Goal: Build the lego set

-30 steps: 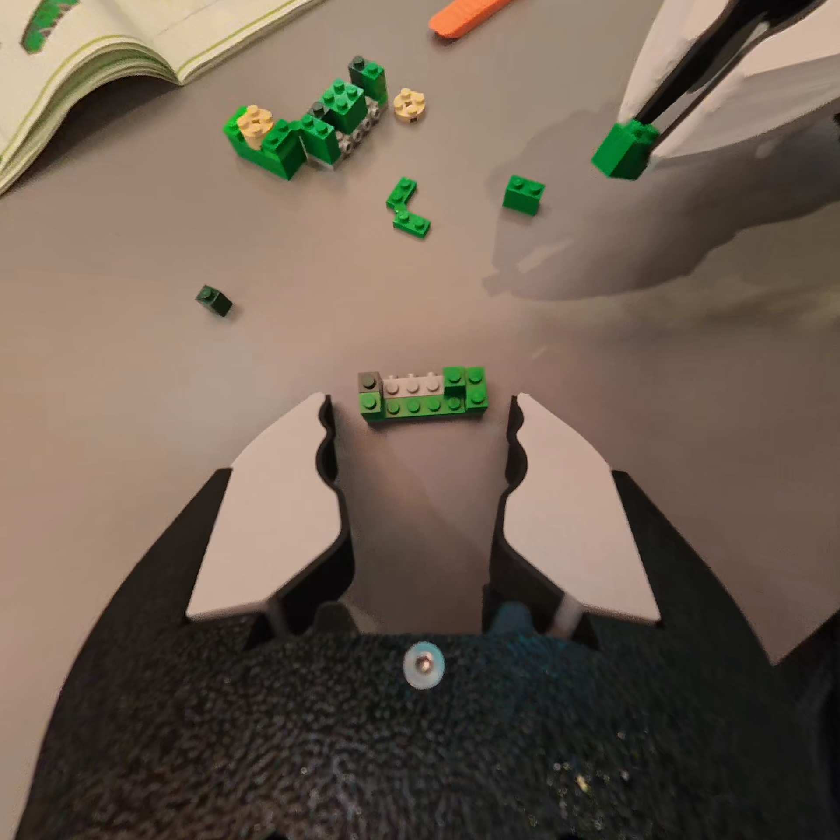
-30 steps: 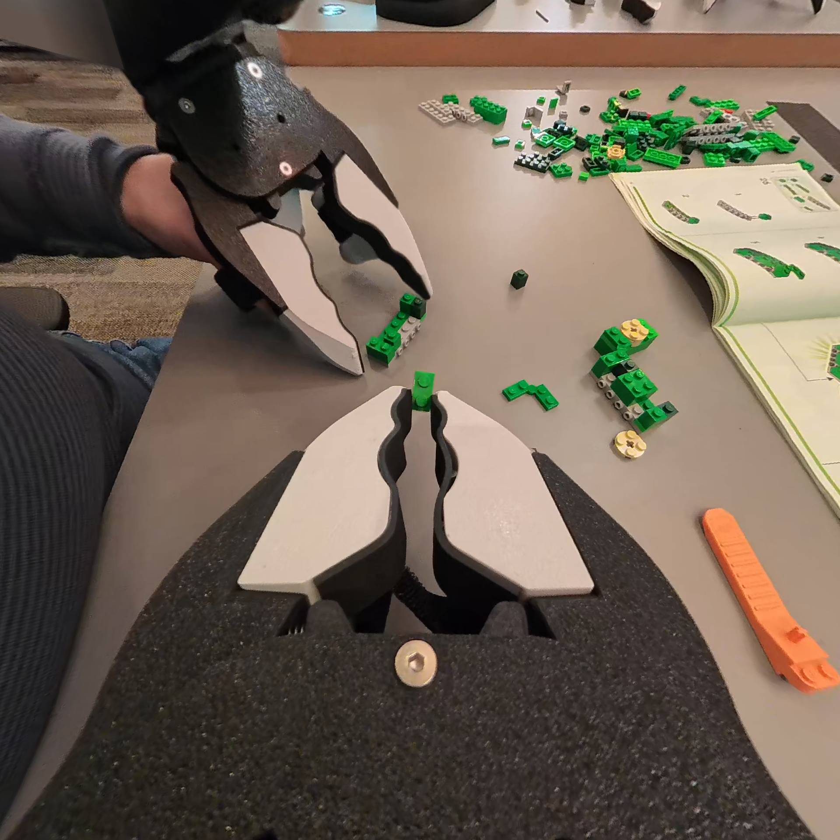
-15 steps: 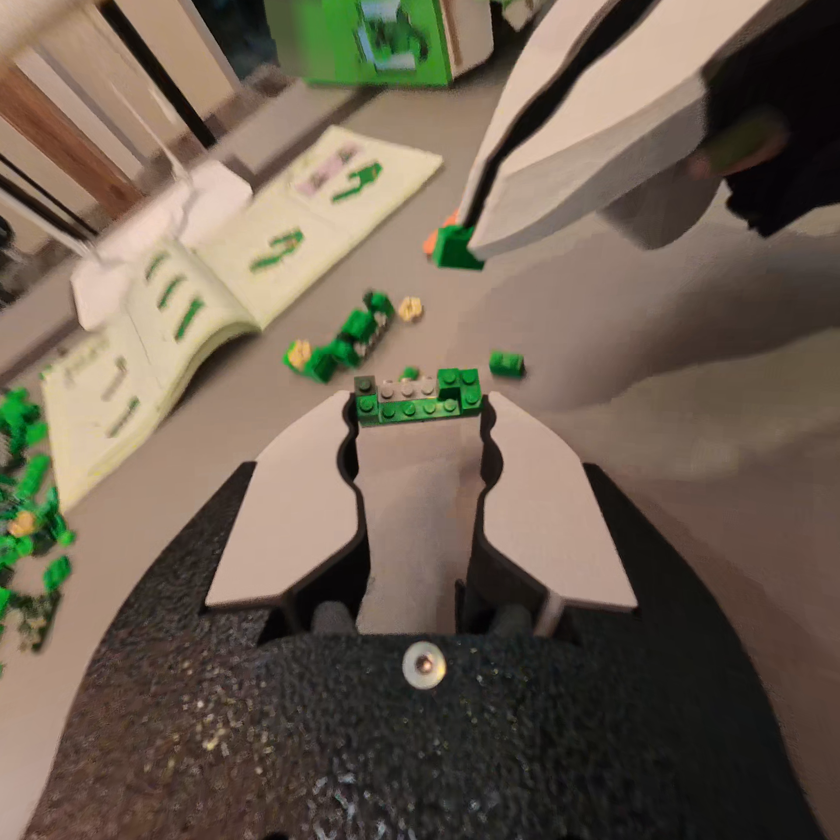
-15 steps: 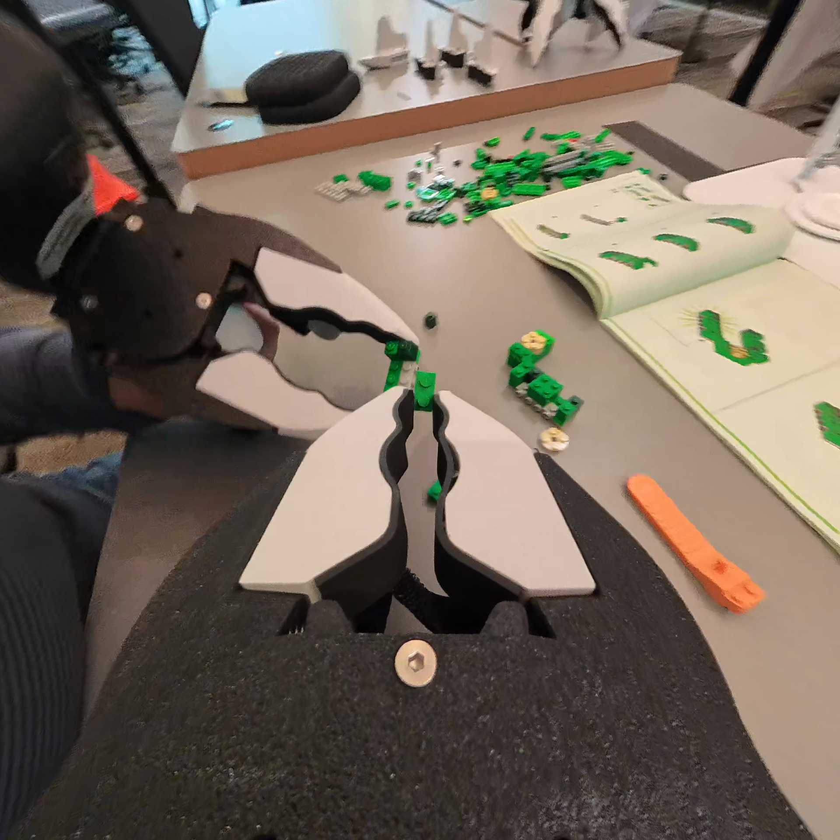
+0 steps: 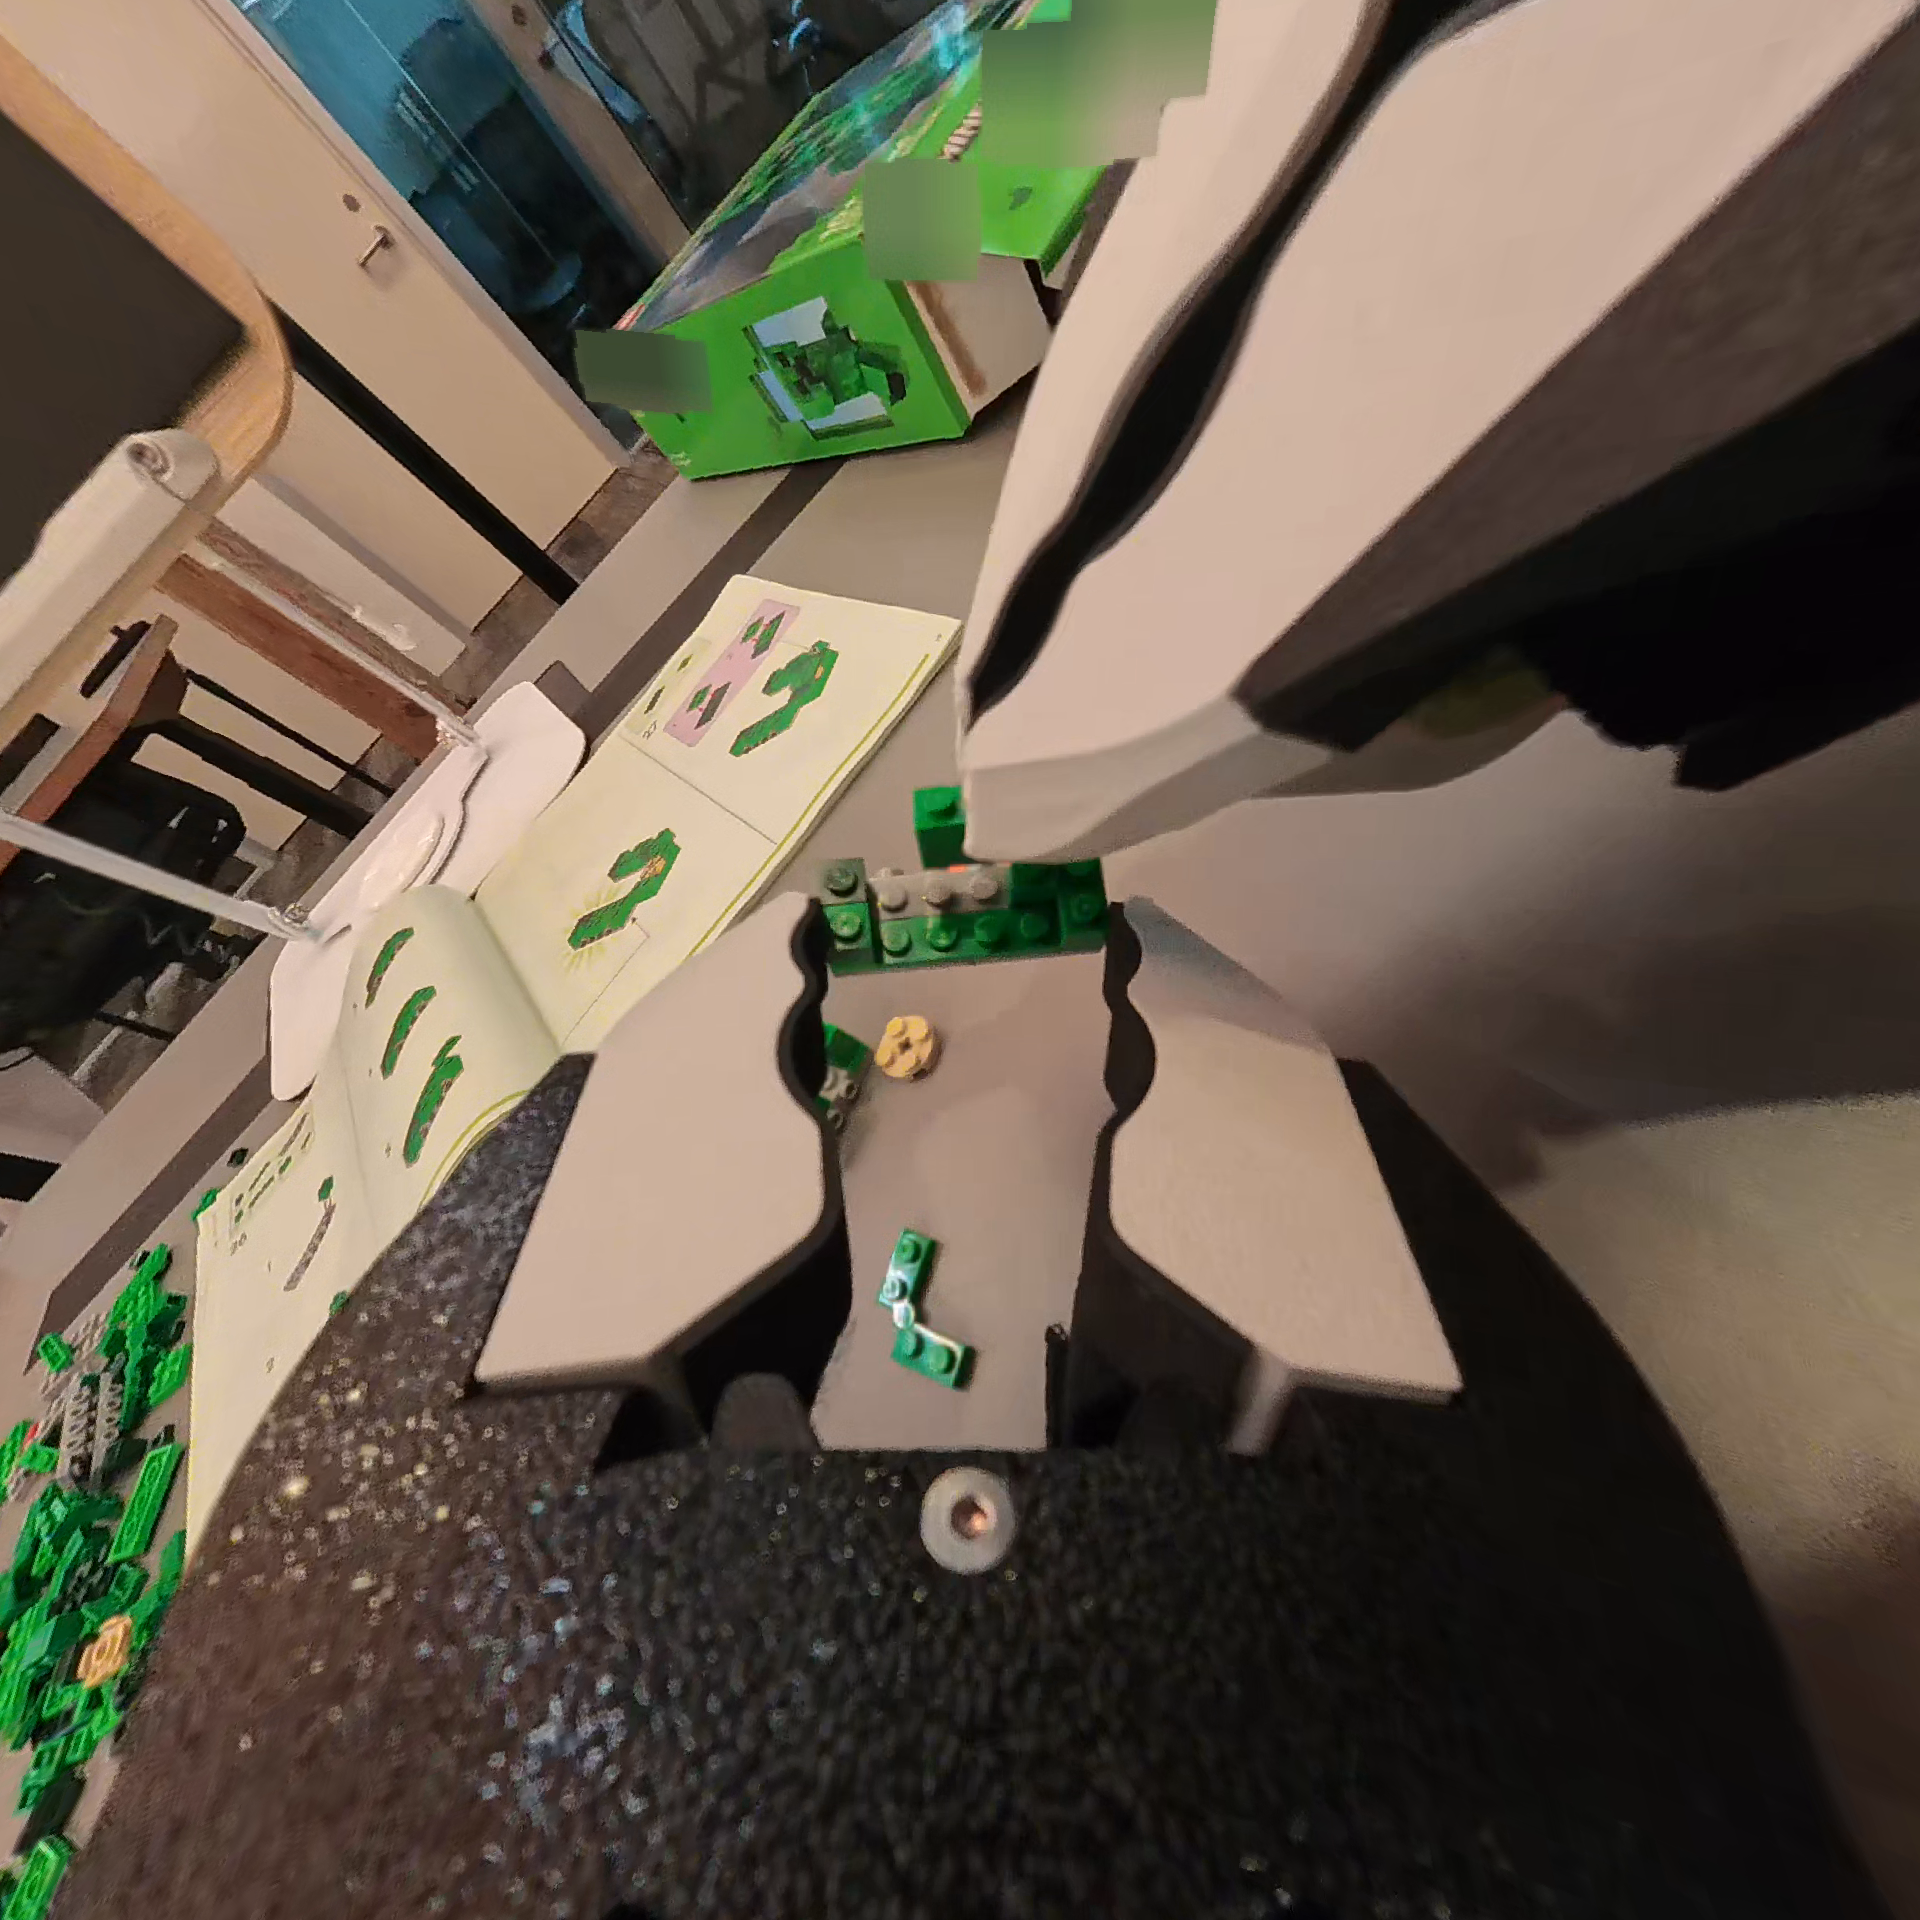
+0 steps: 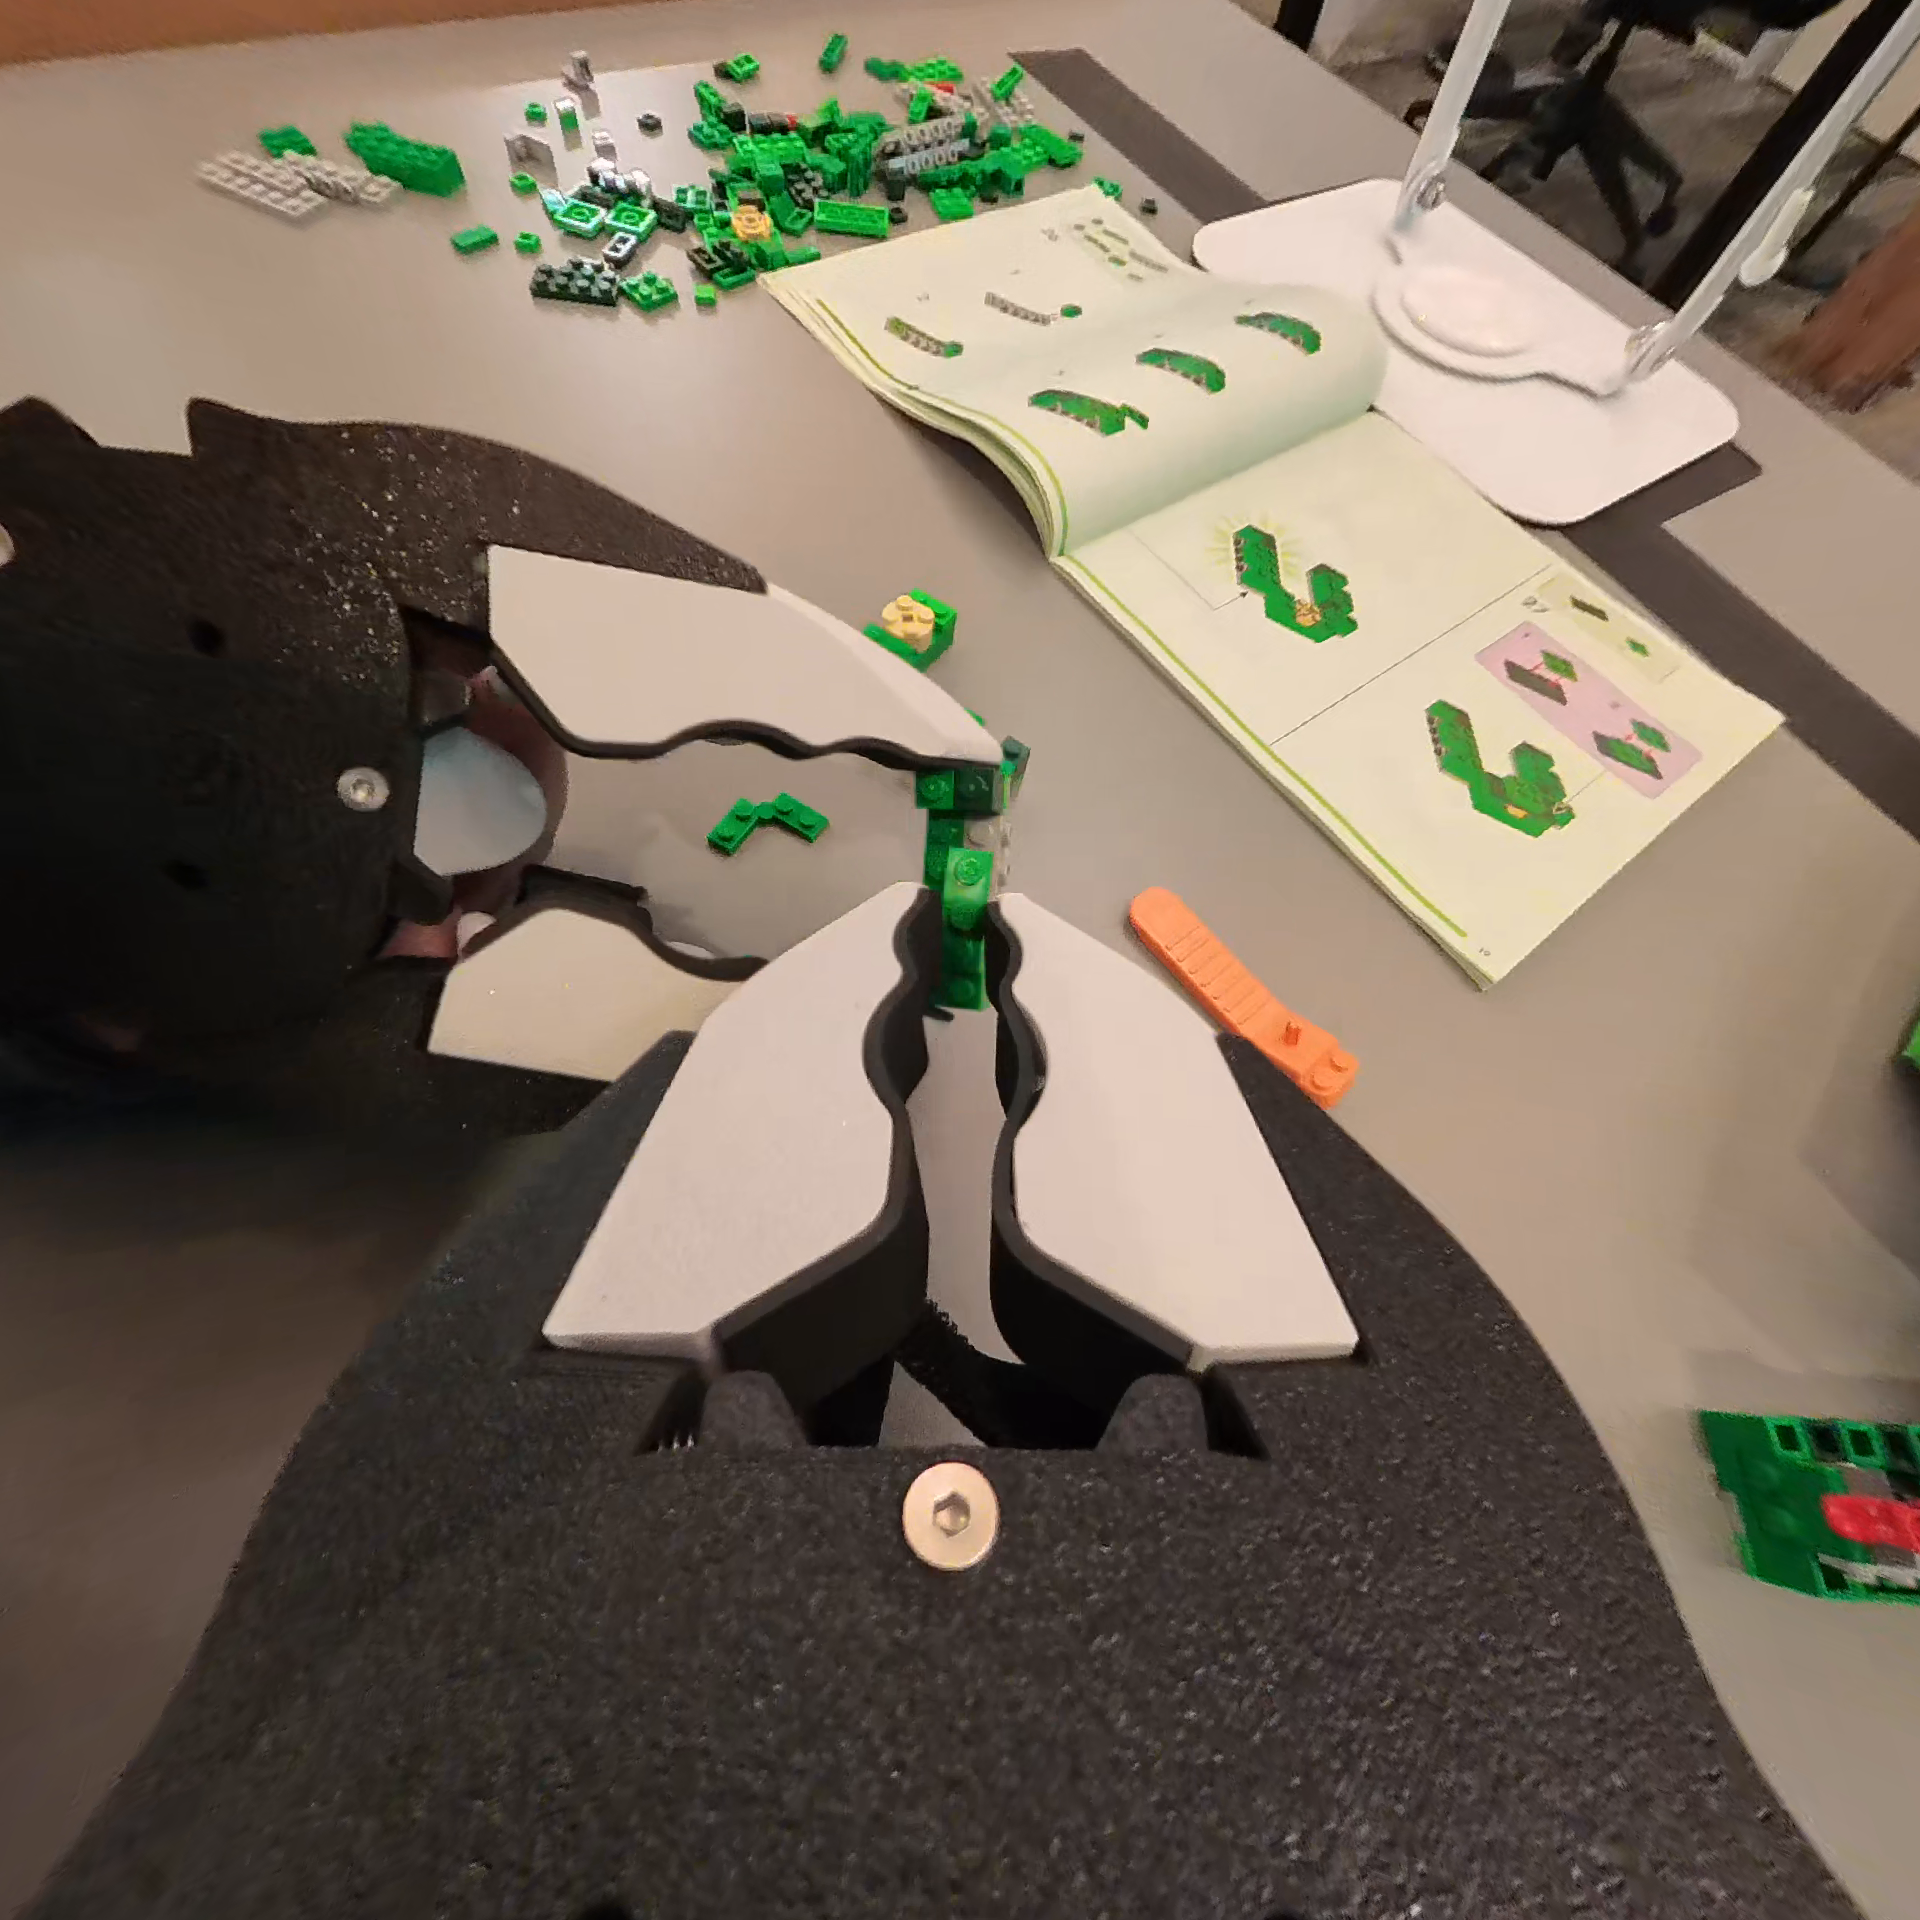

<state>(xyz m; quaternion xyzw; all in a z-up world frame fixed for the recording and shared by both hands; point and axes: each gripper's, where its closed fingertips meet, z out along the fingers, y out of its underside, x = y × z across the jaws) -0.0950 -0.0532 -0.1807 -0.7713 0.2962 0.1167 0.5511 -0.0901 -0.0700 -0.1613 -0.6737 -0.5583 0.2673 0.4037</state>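
My left gripper (image 5: 966, 925) is shut on a small green and grey lego assembly (image 5: 961, 920) and holds it by its two ends above the grey table (image 5: 1558, 1039). My right gripper (image 6: 958, 899) is shut on a small green brick (image 6: 966, 883). It comes in from the upper right in the left wrist view (image 5: 971, 727), with the green brick (image 5: 940, 826) just above the assembly's studs. In the right wrist view the assembly (image 6: 961, 790) stands on end between the left gripper's fingers (image 6: 727, 665), against my brick. I cannot tell whether brick and assembly are joined.
On the table lie an open instruction booklet (image 6: 1299, 499), an orange brick separator (image 6: 1236, 987), an L-shaped green plate (image 6: 764, 821), a tan round piece (image 5: 906, 1044), another green subassembly (image 6: 914, 629) and a pile of loose bricks (image 6: 779, 177). A white lamp base (image 6: 1507, 343) and green box (image 5: 831, 343) stand farther off.
My left gripper closed on the assembly and lifted it off the table. My right gripper carried the green brick in until it sits right at the assembly.
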